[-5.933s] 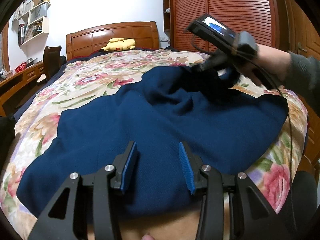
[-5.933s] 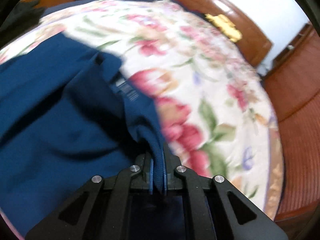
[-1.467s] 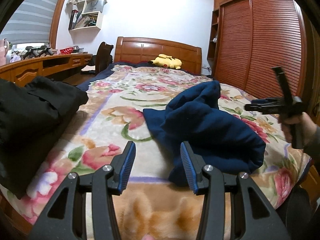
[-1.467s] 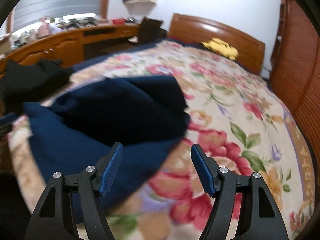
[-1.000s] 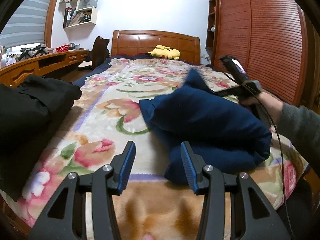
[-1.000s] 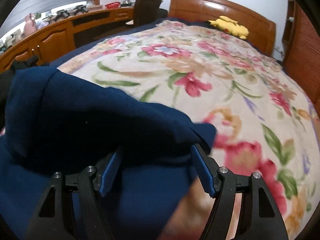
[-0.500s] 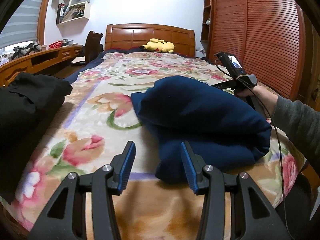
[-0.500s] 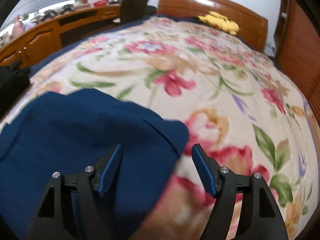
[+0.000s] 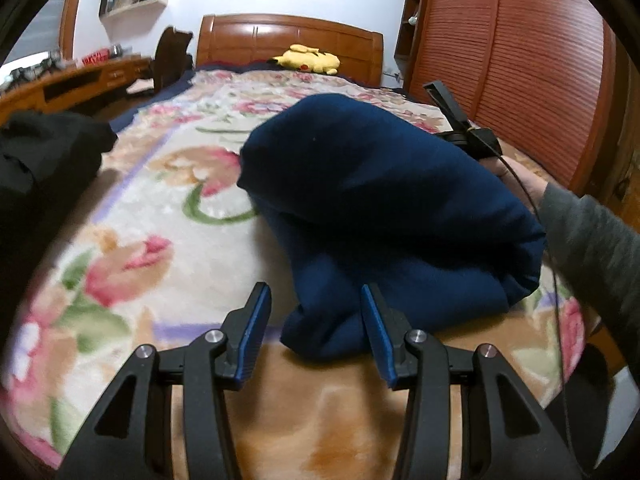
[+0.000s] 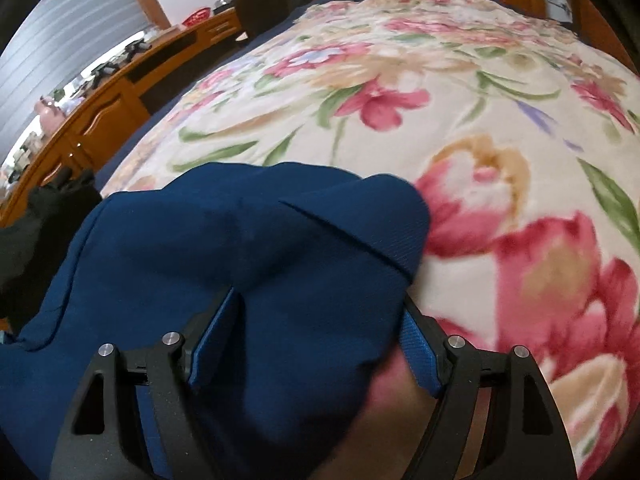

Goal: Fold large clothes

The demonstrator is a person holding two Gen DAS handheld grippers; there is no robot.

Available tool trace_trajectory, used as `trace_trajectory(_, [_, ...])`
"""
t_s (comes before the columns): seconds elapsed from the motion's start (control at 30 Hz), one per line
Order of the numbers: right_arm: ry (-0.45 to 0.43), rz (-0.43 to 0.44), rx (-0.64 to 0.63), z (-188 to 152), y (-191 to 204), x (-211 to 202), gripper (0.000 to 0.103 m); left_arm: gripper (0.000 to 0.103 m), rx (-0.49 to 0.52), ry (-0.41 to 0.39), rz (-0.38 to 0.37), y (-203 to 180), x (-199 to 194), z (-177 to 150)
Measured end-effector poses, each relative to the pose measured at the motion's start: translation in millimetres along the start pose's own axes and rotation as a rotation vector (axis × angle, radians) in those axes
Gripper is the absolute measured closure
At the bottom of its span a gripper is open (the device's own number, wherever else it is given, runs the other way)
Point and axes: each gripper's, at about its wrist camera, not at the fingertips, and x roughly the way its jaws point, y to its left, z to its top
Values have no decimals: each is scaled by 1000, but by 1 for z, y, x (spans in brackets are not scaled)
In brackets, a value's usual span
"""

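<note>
A navy blue garment (image 9: 384, 208) lies folded into a thick bundle on the floral bedspread (image 9: 168, 208). My left gripper (image 9: 316, 320) is open at the bundle's near left corner, and the cloth edge sits between its jaws. My right gripper (image 10: 316, 320) is open, with a fold of the navy garment (image 10: 248, 248) lying between its wide jaws. In the left wrist view the right gripper's body (image 9: 460, 128) shows at the bundle's far right side; its fingers are hidden behind the cloth.
A black pile of clothes (image 9: 44, 160) lies at the bed's left edge. A yellow plush toy (image 9: 308, 58) rests at the wooden headboard (image 9: 288, 36). A wooden desk (image 10: 100, 104) runs along the left; a slatted wardrobe (image 9: 520, 60) stands right.
Both grippers have moved closer to the folded bundle. The right gripper has pushed onto the cloth so a fold now lies between its open jaws. The left gripper has neared the bundle's corner.
</note>
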Motion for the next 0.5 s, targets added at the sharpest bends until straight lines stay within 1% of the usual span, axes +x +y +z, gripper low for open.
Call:
trace_trajectory(0.03, [-5, 16, -3, 1, 2, 0, 40, 61, -6, 4, -10, 1, 1, 0])
trace_trajectory(0.07, [-13, 24, -10, 1, 5, -1, 53, 65, -9, 8, -24, 0, 2, 0])
trace_trajectory(0.1, [-27, 24, -28, 1, 9, -4, 65, 72, -15, 14, -44, 0, 2, 0])
trace_trajectory(0.13, [-36, 18, -45, 1, 12, -7, 68, 75, -15, 16, -47, -1, 2, 0])
trace_trajectory(0.17, [-48, 2, -63, 2, 16, -12, 81, 85, -2, 12, -36, -3, 1, 0])
trace_trajectory(0.2, [-60, -11, -73, 3, 18, -16, 86, 93, 10, 4, -23, -6, 0, 1])
trace_trajectory(0.23, [-82, -18, -86, 4, 21, -23, 91, 96, 12, -4, -25, -7, -3, 2])
trace_trajectory(0.3, [-129, -37, -119, 7, 32, -40, 93, 98, 5, -18, -32, -8, -9, 5])
trace_trajectory(0.4, [-182, -88, -186, 11, 59, -61, 94, 99, 0, -44, -31, -8, -18, 9])
trace_trajectory(0.43, [-201, -99, -207, 12, 68, -68, 94, 99, 0, -57, -25, -8, -21, 11])
trace_trajectory(0.5, [-246, -120, -244, 15, 89, -82, 95, 99, 8, -109, 5, -6, -35, 18])
